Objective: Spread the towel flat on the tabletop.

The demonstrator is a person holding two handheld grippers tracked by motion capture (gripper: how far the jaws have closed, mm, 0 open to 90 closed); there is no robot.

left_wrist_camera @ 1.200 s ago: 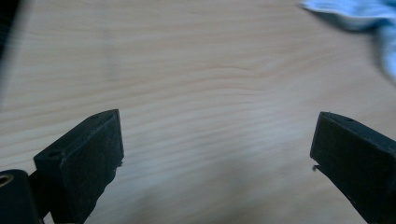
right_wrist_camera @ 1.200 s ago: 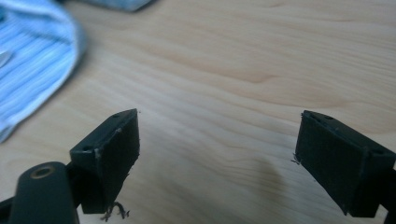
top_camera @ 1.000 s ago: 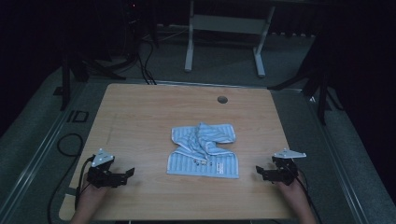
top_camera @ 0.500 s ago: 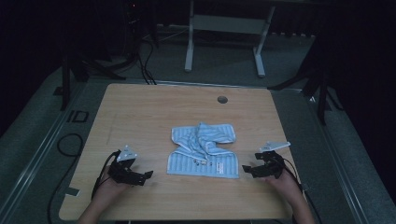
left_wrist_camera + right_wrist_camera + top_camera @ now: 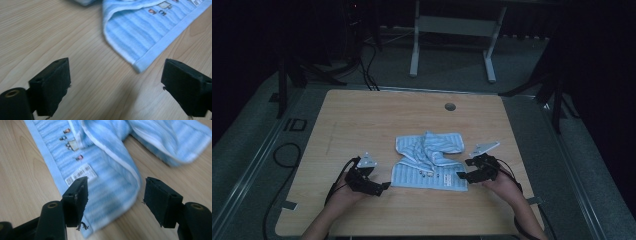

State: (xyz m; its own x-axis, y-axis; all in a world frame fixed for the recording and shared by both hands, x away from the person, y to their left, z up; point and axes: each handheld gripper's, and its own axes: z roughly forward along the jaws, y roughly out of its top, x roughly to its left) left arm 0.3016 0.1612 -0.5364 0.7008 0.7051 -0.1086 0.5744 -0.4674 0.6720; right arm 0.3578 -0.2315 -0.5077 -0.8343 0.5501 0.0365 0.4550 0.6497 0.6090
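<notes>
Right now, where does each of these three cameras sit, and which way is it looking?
High view: above the person's side, looking forward and down on the wooden table; forearms, left gripper, right gripper.
Left gripper view: on that gripper, looking along open jaws at a corner of the crumpled blue striped towel.
Right gripper view: open jaws over the towel's edge.
All three share the towel.

A crumpled towel (image 5: 430,161) lies at the centre of the tabletop (image 5: 362,120) in the high view. The left gripper (image 5: 379,187) sits just beside its lower left corner, the right gripper (image 5: 464,170) at its right edge. A round hole (image 5: 450,106) lies behind the towel, toward the upper frame.
</notes>
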